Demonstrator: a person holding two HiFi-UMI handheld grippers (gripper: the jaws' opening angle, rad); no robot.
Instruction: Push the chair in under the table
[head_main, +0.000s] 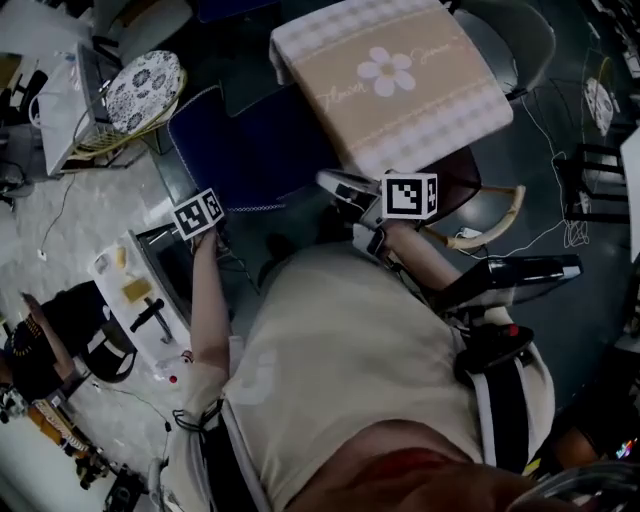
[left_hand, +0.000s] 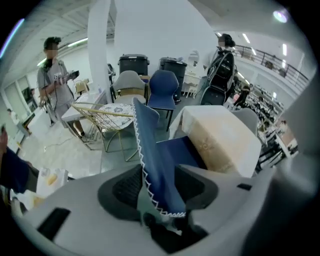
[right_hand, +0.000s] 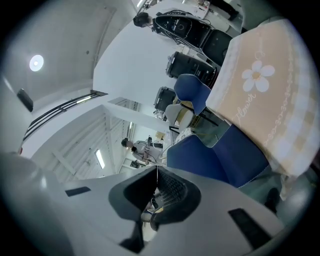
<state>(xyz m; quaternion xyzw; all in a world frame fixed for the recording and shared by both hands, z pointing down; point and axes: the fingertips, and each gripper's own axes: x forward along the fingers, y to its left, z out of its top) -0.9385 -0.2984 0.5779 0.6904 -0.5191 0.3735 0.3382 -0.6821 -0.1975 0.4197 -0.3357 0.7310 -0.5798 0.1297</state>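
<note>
The blue chair (head_main: 235, 140) stands at the left of the table (head_main: 400, 80), whose beige cloth bears a flower; its seat reaches partly under the cloth. My left gripper (head_main: 200, 215) is at the chair's near edge. In the left gripper view my left gripper (left_hand: 157, 187) is open, and the chair's blue back edge (left_hand: 152, 150) with white stitching runs between the pads without being pressed. My right gripper (head_main: 350, 190) hovers at the table's near corner. Its jaws (right_hand: 159, 187) are shut on nothing and face the chair (right_hand: 220, 160) and the cloth (right_hand: 260, 90).
A wire chair with a patterned cushion (head_main: 140, 90) stands left of the blue chair. A second blue chair (left_hand: 163, 90), a grey chair (left_hand: 129, 82) and bins (left_hand: 134, 62) lie beyond. A person (left_hand: 55, 80) stands far left. A curved wooden chair (head_main: 500, 215) sits right of the table.
</note>
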